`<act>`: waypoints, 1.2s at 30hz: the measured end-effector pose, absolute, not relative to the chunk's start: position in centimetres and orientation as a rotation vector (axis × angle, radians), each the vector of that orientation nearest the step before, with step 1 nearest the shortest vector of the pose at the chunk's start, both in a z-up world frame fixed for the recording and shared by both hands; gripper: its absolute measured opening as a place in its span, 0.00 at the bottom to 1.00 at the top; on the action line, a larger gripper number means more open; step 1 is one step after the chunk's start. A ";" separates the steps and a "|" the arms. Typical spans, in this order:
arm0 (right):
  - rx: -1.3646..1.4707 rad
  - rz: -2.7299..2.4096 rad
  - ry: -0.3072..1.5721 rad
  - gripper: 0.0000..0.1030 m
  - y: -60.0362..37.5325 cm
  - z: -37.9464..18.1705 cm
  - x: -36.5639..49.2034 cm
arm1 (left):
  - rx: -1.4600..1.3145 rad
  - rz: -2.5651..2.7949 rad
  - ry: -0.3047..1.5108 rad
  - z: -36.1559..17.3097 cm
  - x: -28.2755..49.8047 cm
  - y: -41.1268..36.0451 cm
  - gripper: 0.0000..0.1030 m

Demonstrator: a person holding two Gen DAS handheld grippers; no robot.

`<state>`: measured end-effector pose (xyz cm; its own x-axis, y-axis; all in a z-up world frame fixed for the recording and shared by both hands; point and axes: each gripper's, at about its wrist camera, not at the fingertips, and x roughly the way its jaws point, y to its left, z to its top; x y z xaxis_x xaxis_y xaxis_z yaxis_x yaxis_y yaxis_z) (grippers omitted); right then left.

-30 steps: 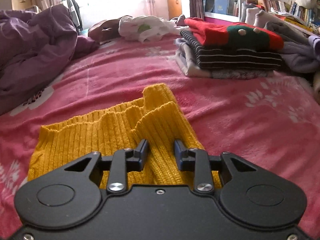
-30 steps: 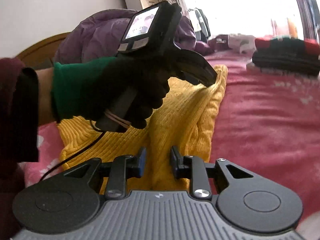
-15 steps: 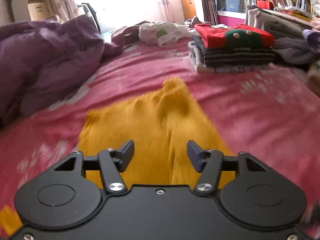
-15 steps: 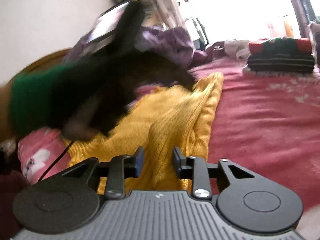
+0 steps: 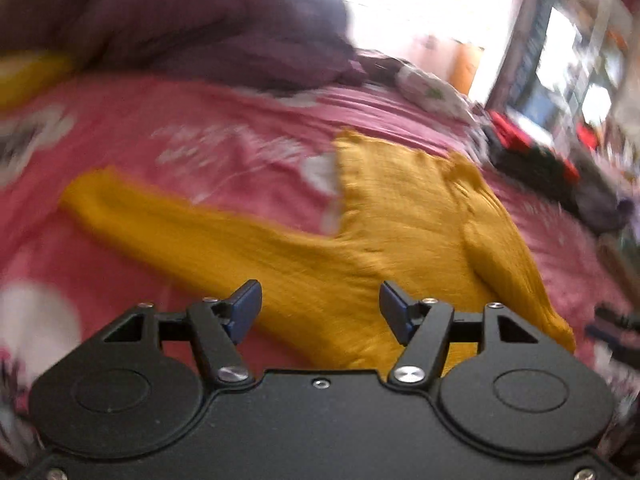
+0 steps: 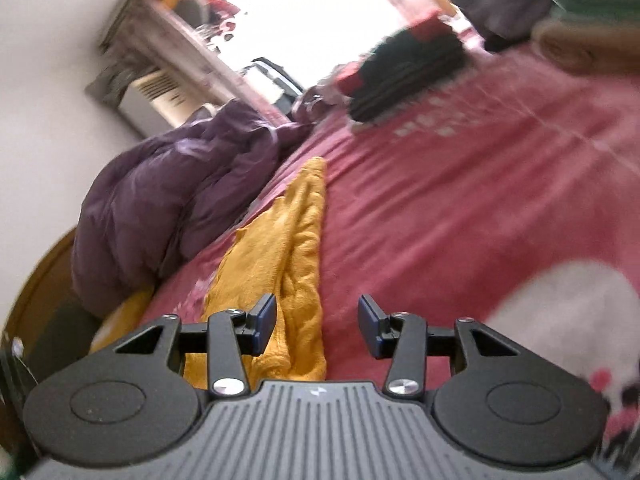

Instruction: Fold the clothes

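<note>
Both tongs are spread, nothing between the fingers. Left gripper (image 5: 320,306) hangs over the yellow knit sweater (image 5: 404,232), blue pads (image 5: 246,304) wide apart, w/ the knit showing in the gap. Right gripper (image 6: 316,324) is also spread; its left pad (image 6: 264,320) sits over the sweater's (image 6: 296,256) edge, the gap itself mostly over bare pink blanket (image 6: 460,208).

Left wrist view, blurred: sweater lies flat on the pink blanket (image 5: 224,128), body running from 6 o'clock toward 1 o'clock, one sleeve (image 5: 160,224) stretched out toward 9 o'clock. Purple duvet (image 5: 200,28) bunched at 11–12 o'clock. Folded stack, red and dark (image 5: 528,152), at 2 o'clock, apart from the sweater. White-ish cloth (image 5: 432,88) near 1 o'clock; can't tell what it is.

Right wrist view, tilted: sweater is a narrow yellow strip from 6 up toward 12 o'clock. Purple duvet (image 6: 168,200) at 9–10 o'clock, beside the sweater. Folded stack (image 6: 404,72) at 1 o'clock, well apart. White blanket print (image 6: 560,320) at 4 o'clock.
</note>
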<state>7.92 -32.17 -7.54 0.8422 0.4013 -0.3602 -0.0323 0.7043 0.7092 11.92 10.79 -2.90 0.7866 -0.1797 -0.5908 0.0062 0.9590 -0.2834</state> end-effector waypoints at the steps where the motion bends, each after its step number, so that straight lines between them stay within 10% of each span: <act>1: 0.774 0.254 0.536 0.45 -32.1 -7.8 7.8 | -0.347 -0.092 0.672 -3.9 11.6 12.1 0.62; 26: 0.750 0.262 0.591 0.49 -30.9 -10.9 6.7 | -0.971 0.021 0.537 -8.5 16.6 21.3 0.55; 36: 0.742 0.271 0.582 0.49 -31.0 -11.2 6.9 | -0.909 0.065 0.493 -7.4 17.8 21.4 0.10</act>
